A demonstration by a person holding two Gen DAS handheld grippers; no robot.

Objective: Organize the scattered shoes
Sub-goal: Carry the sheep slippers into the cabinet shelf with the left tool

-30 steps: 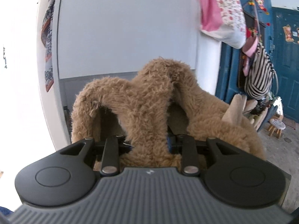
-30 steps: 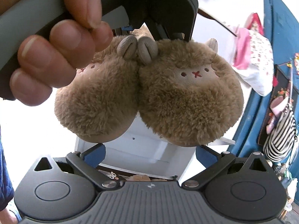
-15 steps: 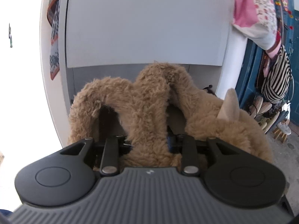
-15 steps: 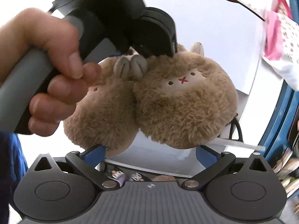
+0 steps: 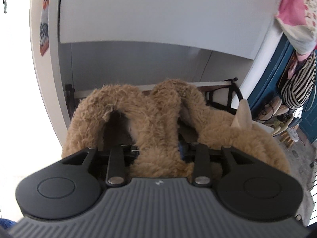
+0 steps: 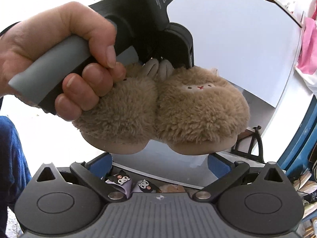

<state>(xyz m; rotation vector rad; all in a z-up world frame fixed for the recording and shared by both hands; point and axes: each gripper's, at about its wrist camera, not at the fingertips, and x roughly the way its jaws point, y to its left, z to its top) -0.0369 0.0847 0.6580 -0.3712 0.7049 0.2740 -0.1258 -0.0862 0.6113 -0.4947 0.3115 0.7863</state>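
Brown plush slippers (image 6: pixel 164 107): faces, soles visible right view only.

The person is wearing dark blue clothing (image 6: pixel 11 148) left of the black right tongs (image 6: pixel 158 164), which are showing blue pads and silver pivot screws.

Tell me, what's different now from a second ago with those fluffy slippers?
The left gripper has carried the pair of brown slippers closer to the white cabinet, whose dark shelf rack now shows behind them. Its jaws are opening, with the slippers' inner edges still between them. The right gripper stayed open and empty below the pair, and cartoon-faced shoes have come into its view.
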